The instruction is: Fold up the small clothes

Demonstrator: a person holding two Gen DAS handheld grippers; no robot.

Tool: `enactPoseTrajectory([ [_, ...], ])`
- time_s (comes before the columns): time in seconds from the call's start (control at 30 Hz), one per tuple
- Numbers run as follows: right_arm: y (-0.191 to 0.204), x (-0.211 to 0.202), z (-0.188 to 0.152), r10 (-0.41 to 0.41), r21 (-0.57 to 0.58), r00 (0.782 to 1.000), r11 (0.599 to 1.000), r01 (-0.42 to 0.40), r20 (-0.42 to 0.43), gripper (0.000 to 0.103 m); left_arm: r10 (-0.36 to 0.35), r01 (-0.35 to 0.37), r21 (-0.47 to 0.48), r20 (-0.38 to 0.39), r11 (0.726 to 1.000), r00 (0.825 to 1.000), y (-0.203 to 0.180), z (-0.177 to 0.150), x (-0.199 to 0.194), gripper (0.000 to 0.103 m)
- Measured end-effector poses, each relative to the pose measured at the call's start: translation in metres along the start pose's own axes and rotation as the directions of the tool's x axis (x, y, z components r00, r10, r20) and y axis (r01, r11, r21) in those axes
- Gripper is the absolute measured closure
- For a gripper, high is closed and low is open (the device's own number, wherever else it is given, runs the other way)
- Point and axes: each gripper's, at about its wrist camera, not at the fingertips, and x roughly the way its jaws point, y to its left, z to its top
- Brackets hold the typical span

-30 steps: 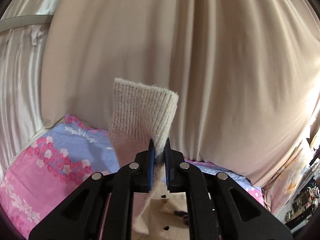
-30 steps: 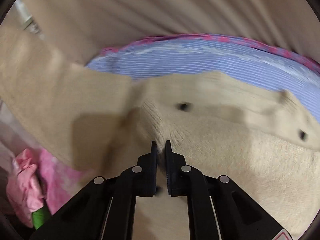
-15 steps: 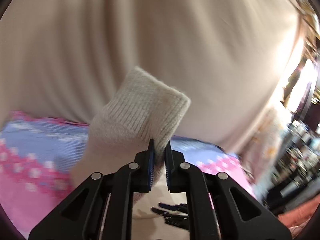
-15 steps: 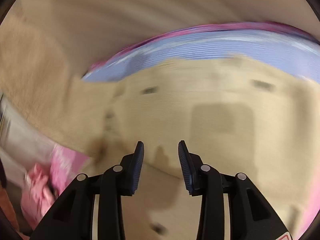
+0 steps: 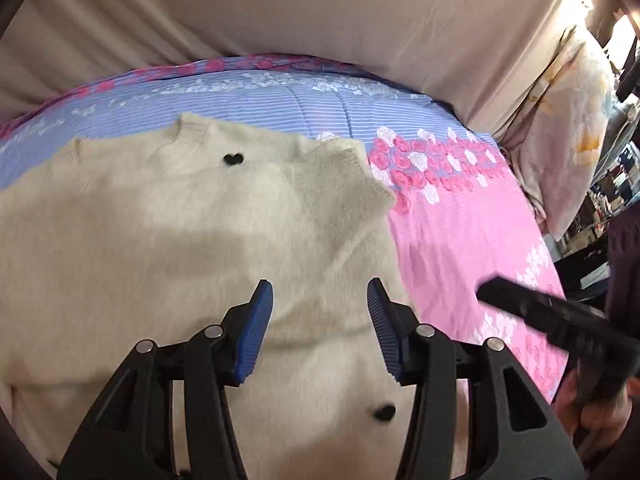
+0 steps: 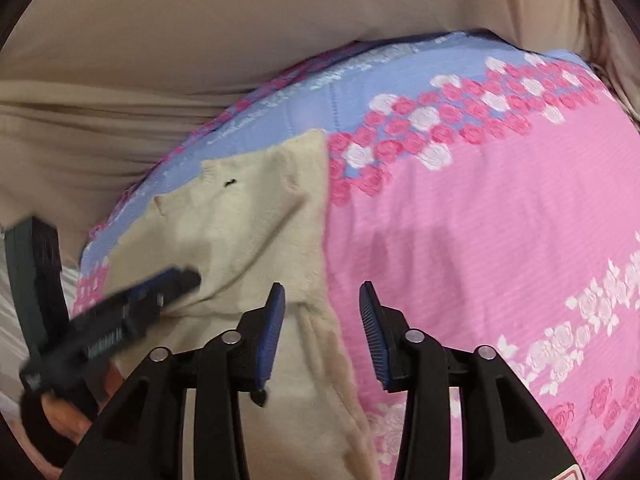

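Left wrist view: sleeve fold laid, both grippers empty over the cream sweater (image 5: 168,240).
Left gripper (image 5: 320,304) and right gripper (image 6: 322,312) hover with jaws spread; the sweater lies flat on the floral quilt (image 5: 460,232). Judged next: pinch an edge for another fold.

Two fisheye views, each looking forward along its own tool's two blue-padded fingers and down at a bed. The left wrist view sits close above a cream sweater (image 5: 180,220). The right wrist view looks from the sweater's right edge across the pink floral bedspread (image 6: 480,240). Both views share the sweater, the bedspread and a beige curtain (image 5: 320,8) behind.
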Motion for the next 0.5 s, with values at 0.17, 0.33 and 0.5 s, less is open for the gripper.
enactPoseTrajectory([
  [0.17,0.044,0.041,0.026,0.020,-0.077,0.999,0.997,-0.022,-0.031,0.057,0.087,-0.085,-0.034,0.046,0.996,0.995,0.025,-0.018,-0.046,0.050],
  [0.33,0.053,0.095,0.054,-0.031,-0.039,0.997,0.999,0.028,-0.066,0.096,0.200,-0.194,-0.089,0.070,0.977,0.977,0.077,-0.027,-0.089,0.050],
  [0.5,0.049,0.050,0.041,0.004,0.015,0.999,1.000,-0.004,0.051,0.097,0.287,-0.272,-0.186,0.061,0.944,0.956,0.124,-0.050,-0.119,0.043],
])
